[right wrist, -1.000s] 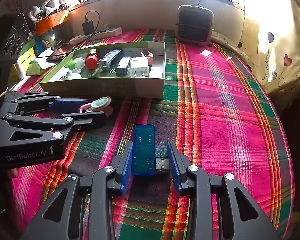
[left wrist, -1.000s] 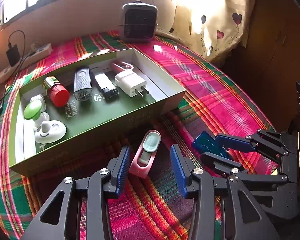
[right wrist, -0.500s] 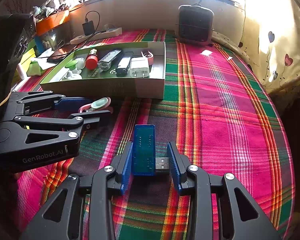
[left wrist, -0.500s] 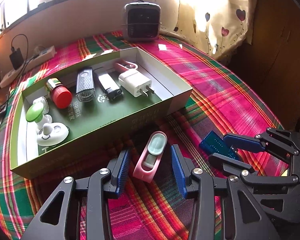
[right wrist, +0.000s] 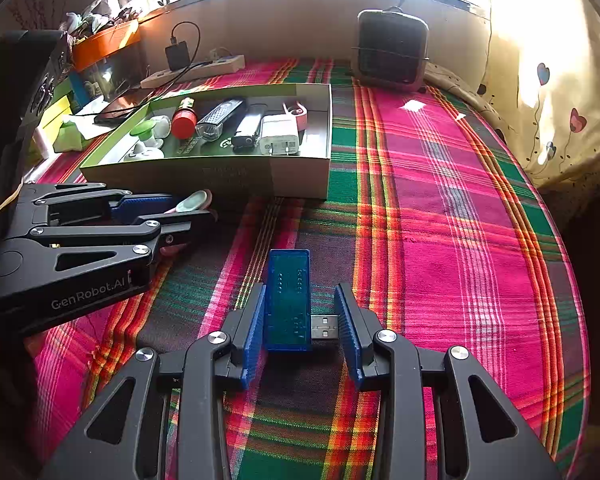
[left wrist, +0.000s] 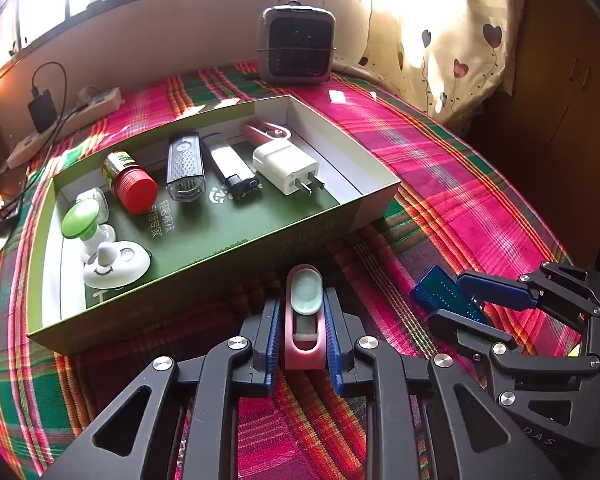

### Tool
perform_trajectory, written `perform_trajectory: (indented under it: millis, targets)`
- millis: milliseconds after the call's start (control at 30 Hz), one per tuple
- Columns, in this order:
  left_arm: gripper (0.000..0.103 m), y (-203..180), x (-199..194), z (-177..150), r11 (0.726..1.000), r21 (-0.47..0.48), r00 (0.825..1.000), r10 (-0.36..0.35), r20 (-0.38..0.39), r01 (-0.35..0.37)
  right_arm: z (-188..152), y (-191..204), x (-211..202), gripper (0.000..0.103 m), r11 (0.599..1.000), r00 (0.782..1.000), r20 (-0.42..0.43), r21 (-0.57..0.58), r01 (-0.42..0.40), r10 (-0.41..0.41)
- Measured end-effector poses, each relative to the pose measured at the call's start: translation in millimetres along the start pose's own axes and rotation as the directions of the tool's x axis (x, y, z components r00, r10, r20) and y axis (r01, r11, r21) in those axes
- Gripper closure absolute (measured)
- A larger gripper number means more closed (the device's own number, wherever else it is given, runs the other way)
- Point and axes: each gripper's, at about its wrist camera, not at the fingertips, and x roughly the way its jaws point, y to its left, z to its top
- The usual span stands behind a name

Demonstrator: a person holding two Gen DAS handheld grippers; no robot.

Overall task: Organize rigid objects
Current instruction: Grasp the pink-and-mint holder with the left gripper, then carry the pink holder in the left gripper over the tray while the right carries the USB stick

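The left gripper (left wrist: 302,334) is closed on the pink nail clipper (left wrist: 305,320), which lies on the plaid cloth just beside the green box (left wrist: 228,264); a straight lift clear of the wall is advised; the right gripper (right wrist: 302,328) is open astride the blue USB adapter (right wrist: 289,300), left pad touching, plug facing the right pad; centring is recommended.
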Motion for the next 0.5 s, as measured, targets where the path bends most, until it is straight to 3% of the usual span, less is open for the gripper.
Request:
perform_trajectory:
  millis: [500]
  targets:
    - [0.086,-0.2,-1.8,-1.2,1.0,-0.004,1.0,0.007,0.006,-0.007,0.1,0.6,0.2,0.067,1.0,1.0,0.0,-0.003,0.003,-0.003]
